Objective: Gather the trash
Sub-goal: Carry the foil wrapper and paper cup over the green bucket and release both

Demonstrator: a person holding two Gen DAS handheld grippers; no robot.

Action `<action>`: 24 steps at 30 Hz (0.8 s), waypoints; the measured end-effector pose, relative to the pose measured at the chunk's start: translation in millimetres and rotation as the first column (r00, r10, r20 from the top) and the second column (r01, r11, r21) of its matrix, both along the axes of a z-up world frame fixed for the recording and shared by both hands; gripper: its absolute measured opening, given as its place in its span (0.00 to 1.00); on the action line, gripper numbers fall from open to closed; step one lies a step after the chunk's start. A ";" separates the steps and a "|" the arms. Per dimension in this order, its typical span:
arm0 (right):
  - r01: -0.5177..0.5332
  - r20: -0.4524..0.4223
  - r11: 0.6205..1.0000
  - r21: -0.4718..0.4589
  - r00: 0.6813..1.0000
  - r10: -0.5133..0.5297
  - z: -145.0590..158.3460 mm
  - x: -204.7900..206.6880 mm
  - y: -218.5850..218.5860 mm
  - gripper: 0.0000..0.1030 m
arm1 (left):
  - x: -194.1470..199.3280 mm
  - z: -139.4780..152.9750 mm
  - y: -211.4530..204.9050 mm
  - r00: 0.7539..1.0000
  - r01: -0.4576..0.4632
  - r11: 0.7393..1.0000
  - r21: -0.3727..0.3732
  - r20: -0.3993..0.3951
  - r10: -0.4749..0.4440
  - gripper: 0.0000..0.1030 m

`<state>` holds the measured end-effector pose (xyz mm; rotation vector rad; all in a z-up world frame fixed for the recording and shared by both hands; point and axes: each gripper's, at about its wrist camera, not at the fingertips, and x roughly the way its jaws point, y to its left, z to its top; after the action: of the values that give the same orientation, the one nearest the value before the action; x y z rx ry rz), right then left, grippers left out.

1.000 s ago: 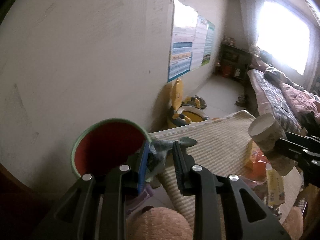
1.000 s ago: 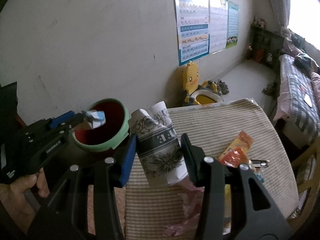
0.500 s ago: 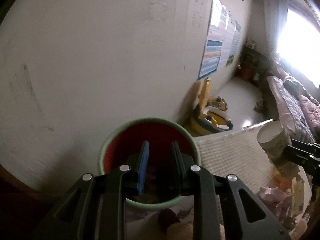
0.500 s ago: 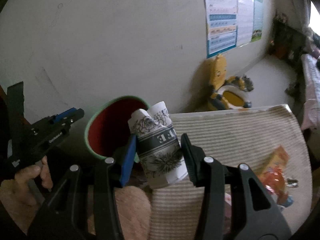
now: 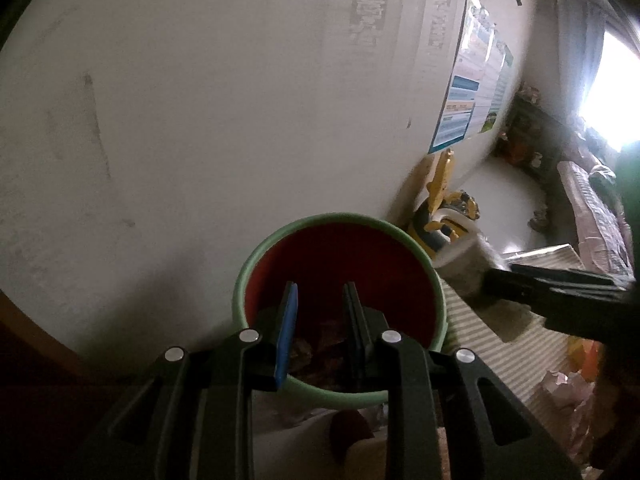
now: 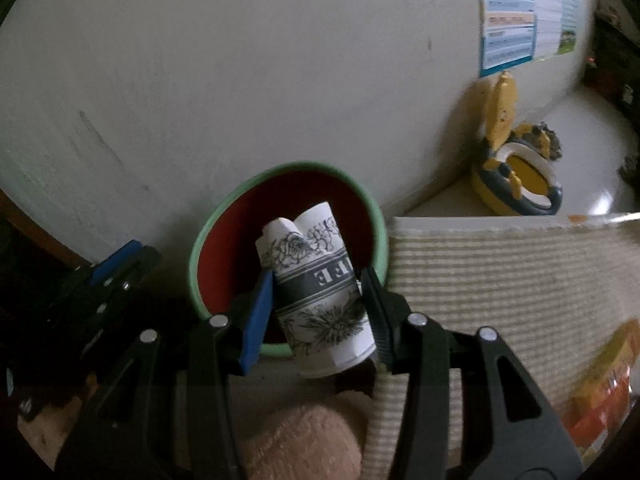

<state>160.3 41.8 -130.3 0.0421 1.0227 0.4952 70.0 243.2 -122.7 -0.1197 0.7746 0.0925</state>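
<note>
A bin with a green rim and red inside stands against the wall, with dark trash at its bottom. My left gripper is open and empty, its fingertips over the bin's mouth. My right gripper is shut on a crushed white paper cup with black flower print, held over the bin's near rim. In the left wrist view the cup and the right gripper's black arm show at the right.
A striped beige mat covers the table right of the bin, with orange and yellow wrappers and crumpled paper on it. A yellow child's potty stands on the floor by the wall. A pinkish plush thing lies below the grippers.
My left gripper let go of the blue-grey scrap over the bin and now stands empty. My right gripper has carried the paper cup left to the bin's mouth.
</note>
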 end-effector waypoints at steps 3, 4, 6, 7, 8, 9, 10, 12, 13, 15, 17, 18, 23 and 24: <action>-0.014 -0.007 1.000 -0.003 1.000 0.014 -4.7 9.1 10.7 0.44 | -2.8 2.1 3.0 1.000 -0.023 1.000 0.004 0.008 0.023 0.35; -0.013 -0.006 1.000 -0.010 1.000 0.013 -5.6 12.1 14.4 0.48 | -1.9 3.0 3.6 1.000 -0.028 1.000 0.003 0.008 0.028 0.36; -0.011 0.000 1.000 -0.010 1.000 0.011 -5.4 17.8 18.5 0.55 | -1.8 2.6 5.2 0.999 -0.035 0.999 0.005 0.006 0.035 0.36; -0.009 0.005 1.000 -0.005 1.000 0.009 -3.8 18.2 18.7 0.58 | -2.0 2.4 5.6 0.999 -0.037 0.999 0.007 0.003 0.037 0.36; -0.008 0.008 1.000 -0.001 1.000 0.008 -2.5 19.2 17.4 0.59 | -2.3 2.5 6.0 0.999 -0.038 0.999 0.008 0.002 0.038 0.36; -0.007 0.013 1.000 0.005 1.000 0.007 0.1 18.3 16.3 0.59 | -1.8 3.0 6.0 0.999 -0.039 0.999 0.009 0.002 0.039 0.36; -0.007 0.019 1.000 0.008 1.000 0.007 2.0 18.6 13.1 0.59 | -2.1 3.4 6.0 0.999 -0.040 0.999 0.010 0.002 0.040 0.36; -0.004 0.037 1.000 -0.007 0.999 0.004 7.8 11.1 8.6 0.59 | -2.0 4.7 4.6 0.999 -0.040 0.999 0.008 0.002 0.040 0.36; -0.001 0.047 1.000 -0.015 0.999 0.001 10.6 6.0 5.8 0.59 | -2.2 5.6 3.1 0.999 -0.038 0.999 0.007 0.003 0.038 0.36; 0.013 0.067 1.000 -0.021 0.998 -0.012 17.2 -6.1 -3.1 0.59 | -2.3 7.1 -1.4 0.999 -0.031 0.999 0.006 0.006 0.031 0.36; 0.035 0.076 0.999 -0.014 0.997 -0.034 23.3 -20.6 -16.7 0.59 | -2.7 9.0 -9.4 1.000 -0.017 1.000 0.008 0.009 0.017 0.36; 0.052 0.083 0.999 -0.010 0.995 -0.051 26.7 -30.0 -25.9 0.59 | -2.7 9.4 -12.4 1.000 -0.011 1.000 0.006 0.010 0.011 0.36; 0.116 0.119 0.993 -0.030 0.987 -0.111 31.6 -73.0 -68.2 0.64 | -5.8 10.2 -43.9 0.999 0.051 0.999 -0.009 0.002 -0.051 0.36; 0.126 0.121 0.991 -0.037 0.985 -0.121 32.3 -79.9 -74.8 0.64 | -6.9 10.0 -50.1 0.998 0.063 0.998 -0.009 0.001 -0.063 0.36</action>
<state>80.4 -32.9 -98.0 0.0359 0.9078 0.3574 63.2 193.1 -112.7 -0.1034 0.7779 0.0288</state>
